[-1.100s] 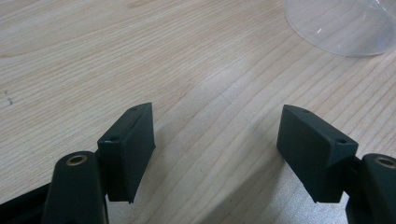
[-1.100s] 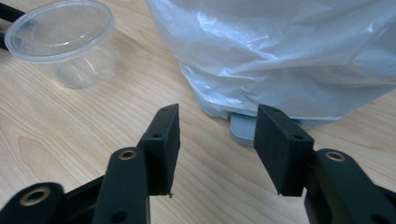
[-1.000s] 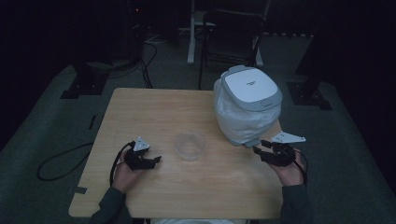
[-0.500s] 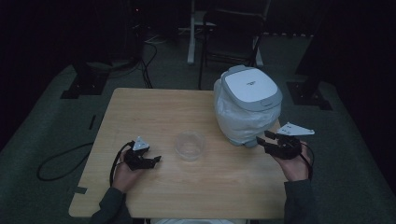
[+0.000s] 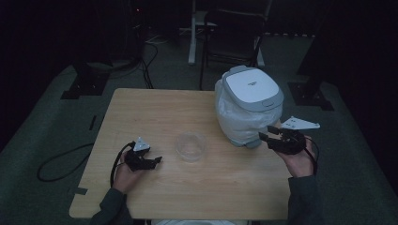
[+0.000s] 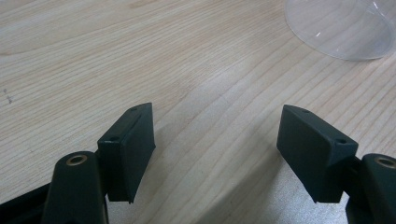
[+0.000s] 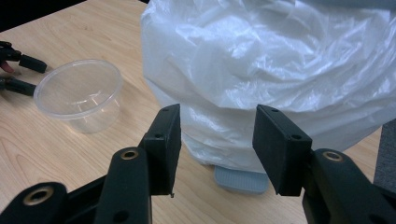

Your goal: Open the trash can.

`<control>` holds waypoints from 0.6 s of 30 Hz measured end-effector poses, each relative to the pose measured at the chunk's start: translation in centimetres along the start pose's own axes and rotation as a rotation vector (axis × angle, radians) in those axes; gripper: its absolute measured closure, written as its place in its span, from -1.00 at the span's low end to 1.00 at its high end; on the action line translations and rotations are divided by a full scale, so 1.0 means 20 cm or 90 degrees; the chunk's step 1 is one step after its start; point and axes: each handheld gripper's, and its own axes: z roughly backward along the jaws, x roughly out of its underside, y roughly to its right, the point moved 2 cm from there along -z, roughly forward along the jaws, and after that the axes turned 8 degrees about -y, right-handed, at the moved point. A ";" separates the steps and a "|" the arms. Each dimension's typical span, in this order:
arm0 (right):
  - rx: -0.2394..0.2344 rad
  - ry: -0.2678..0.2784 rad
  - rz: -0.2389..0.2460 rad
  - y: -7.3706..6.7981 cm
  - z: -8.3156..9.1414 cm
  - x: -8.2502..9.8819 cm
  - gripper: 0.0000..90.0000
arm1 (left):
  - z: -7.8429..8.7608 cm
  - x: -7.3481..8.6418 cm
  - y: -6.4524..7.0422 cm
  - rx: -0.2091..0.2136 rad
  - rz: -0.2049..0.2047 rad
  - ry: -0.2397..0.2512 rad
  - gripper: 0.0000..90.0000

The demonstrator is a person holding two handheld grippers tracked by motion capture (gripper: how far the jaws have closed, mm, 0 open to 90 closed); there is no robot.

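Note:
A white appliance with a grey lid [image 5: 252, 86] stands at the table's right, its body wrapped in a clear plastic bag [image 5: 239, 119] [image 7: 261, 56]. A clear plastic bowl [image 5: 191, 146] [image 7: 79, 91] [image 6: 341, 28] sits empty mid-table. My right gripper [image 5: 266, 132] [image 7: 215, 116] hovers just short of the bag's lower side. Its jaws have just been opening a little, with nothing between them. My left gripper [image 5: 157, 160] [image 6: 215, 116] rests open on the wood, left of the bowl, also empty.
The wooden table [image 5: 155, 108] has bare wood at its back left and along the front. A chair [image 5: 232, 37] and stand legs are on the dark floor behind. A cable [image 5: 61, 164] trails off the left edge. The appliance's grey foot [image 7: 240, 179] peeks from under the bag.
My right gripper has lifted off the table and now hovers beside the bagged appliance. The left gripper and the bowl have stayed put.

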 end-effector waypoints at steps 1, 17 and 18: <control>-0.001 0.000 0.001 0.00 0.00 -0.01 0.13 | 0.00 0.00 0.00 0.000 0.000 0.001 -0.36; 0.016 0.046 -0.012 0.03 0.14 -0.17 0.82 | 0.00 0.00 0.00 0.001 0.001 0.000 -0.36; 0.020 0.047 -0.012 0.03 0.14 -0.18 0.90 | 0.00 0.00 0.00 0.001 0.001 0.000 -0.36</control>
